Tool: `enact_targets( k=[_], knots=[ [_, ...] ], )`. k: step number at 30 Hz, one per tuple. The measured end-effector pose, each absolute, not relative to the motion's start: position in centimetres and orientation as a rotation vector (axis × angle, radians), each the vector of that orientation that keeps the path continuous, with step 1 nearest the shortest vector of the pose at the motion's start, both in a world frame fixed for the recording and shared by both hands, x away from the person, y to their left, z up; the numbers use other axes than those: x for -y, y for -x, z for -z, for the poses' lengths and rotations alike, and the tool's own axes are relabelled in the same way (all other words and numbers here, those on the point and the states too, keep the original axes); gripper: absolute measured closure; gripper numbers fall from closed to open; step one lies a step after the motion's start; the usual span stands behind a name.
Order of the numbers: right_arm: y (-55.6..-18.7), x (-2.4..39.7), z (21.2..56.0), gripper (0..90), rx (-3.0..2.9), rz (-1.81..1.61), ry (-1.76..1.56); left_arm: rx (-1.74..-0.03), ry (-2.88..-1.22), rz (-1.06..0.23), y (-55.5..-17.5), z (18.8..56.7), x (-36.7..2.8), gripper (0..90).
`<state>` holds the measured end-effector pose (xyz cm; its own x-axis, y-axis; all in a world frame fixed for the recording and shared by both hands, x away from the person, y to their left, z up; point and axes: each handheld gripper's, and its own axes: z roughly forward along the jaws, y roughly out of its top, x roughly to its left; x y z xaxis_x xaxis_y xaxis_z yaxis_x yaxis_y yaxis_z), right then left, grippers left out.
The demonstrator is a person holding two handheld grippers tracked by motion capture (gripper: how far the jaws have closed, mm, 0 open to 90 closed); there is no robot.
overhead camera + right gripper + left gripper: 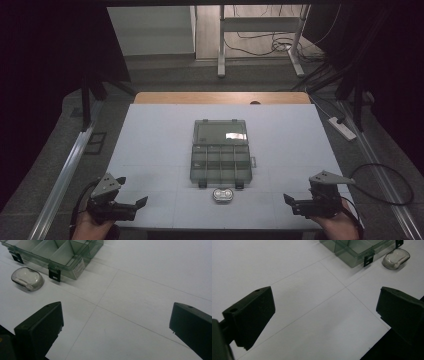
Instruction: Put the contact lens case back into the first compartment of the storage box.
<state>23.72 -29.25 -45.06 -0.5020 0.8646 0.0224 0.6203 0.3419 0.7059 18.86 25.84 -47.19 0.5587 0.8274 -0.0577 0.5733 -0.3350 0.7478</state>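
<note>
A clear smoke-grey plastic organiser box (220, 161) lay open in the middle of the white table (150, 150), its lid folded flat behind it and its compartments divided by thin walls. Just in front of its 2 black latches sat a small oval clear plastic case (223, 195), apart from the box. The left gripper (135, 201) rested at the table's near left corner, jaws spread wide with nothing between them. The right gripper (289, 200) sat at the near right corner, likewise fully spread and holding nothing. Both were well apart from the case.
</note>
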Motion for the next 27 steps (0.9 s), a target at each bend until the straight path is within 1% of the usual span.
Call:
enact_targets(
  k=[27],
  knots=[
    [-23.92, 28.69, 45.20, 0.1, -2.328, -0.918, -1.263, -1.131, -2.032, -0.422, -18.87, 47.24, -26.01, 3.0]
  ],
)
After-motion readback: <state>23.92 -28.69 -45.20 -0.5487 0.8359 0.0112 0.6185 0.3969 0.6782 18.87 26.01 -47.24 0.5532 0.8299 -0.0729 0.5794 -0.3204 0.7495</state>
